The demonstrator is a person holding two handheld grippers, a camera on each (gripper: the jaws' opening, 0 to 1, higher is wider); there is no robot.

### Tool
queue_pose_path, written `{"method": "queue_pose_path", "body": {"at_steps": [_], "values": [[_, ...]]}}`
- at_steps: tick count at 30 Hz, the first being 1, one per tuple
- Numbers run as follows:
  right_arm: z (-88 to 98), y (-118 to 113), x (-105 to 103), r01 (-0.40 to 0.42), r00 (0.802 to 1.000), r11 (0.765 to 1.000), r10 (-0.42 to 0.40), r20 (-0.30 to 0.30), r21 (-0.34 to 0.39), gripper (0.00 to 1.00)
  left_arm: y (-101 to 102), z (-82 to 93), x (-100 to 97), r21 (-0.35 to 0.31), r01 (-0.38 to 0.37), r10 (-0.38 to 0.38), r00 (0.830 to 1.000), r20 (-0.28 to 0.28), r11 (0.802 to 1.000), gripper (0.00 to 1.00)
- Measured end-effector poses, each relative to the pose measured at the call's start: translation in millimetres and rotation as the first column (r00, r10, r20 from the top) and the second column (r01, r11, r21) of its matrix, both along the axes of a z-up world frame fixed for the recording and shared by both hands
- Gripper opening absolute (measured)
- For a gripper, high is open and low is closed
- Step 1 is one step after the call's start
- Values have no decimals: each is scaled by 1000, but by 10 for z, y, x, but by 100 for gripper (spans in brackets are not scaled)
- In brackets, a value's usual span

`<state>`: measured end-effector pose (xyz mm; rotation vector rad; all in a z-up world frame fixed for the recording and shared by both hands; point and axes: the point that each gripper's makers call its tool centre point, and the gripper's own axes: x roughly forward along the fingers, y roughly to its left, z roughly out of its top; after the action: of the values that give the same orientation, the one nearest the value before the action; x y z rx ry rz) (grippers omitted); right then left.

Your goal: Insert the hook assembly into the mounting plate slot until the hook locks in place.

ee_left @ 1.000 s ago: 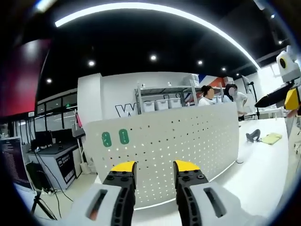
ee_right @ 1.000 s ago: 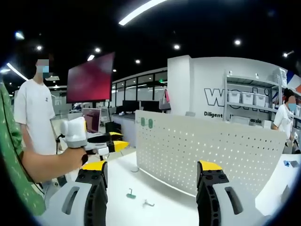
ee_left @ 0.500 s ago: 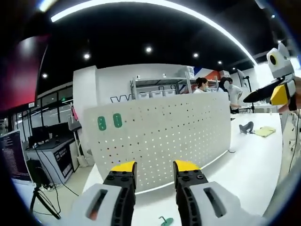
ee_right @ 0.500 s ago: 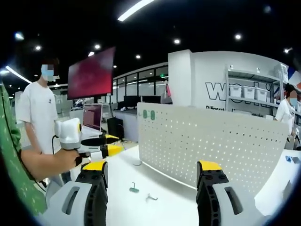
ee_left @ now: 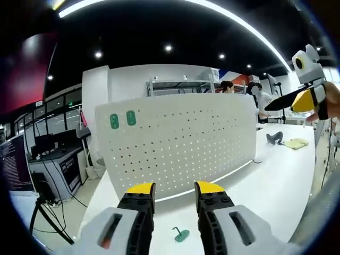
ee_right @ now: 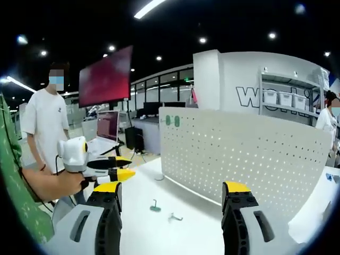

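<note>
The white perforated mounting plate [ee_left: 180, 149] stands upright on the white table [ee_left: 276, 180], with two green tags [ee_left: 122, 120] near its top left corner. A small green-based hook [ee_left: 180, 235] lies flat on the table in front of the plate, just beyond my left gripper [ee_left: 174, 197], which is open and holds nothing. In the right gripper view the plate [ee_right: 249, 159] is ahead and to the right. The green hook [ee_right: 154, 207] and a bare metal hook [ee_right: 175, 217] lie on the table between the wide-open jaws of my right gripper [ee_right: 171, 202].
The left gripper [ee_right: 118, 169] reaches in from the left, held by a hand. The right gripper [ee_left: 304, 99] shows at the upper right. A person in white [ee_right: 47, 127] stands left. A yellow cloth [ee_left: 295, 143] and a dark object [ee_left: 274, 138] lie far right.
Both views have shifted with the hands: the left gripper view now takes in the table in front of the plate, with the green hook on it. The hooks and plate have not moved.
</note>
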<state>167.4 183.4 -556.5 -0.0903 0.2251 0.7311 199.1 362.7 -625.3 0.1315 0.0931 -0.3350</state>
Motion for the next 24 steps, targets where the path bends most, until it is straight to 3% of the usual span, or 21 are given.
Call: {"method": "queue_pose_path", "body": {"at_steps": [7,15,24], "values": [[-147,-12,31,-3,1000,1000,2,-30,-9,78,-77,-73,-66,-7,21,-21,1000,-1,1000,30],[-195,-25,46,-1,999,1000,1,-42,-13,77,-88,-189,-116,-11,23,-23,1000,-12,1000,30],[-208,35,82,-16,999,1000,15,-43,-14,76,-43,-156,-117,-16,11,-11,1000,-6,1000,30]]}}
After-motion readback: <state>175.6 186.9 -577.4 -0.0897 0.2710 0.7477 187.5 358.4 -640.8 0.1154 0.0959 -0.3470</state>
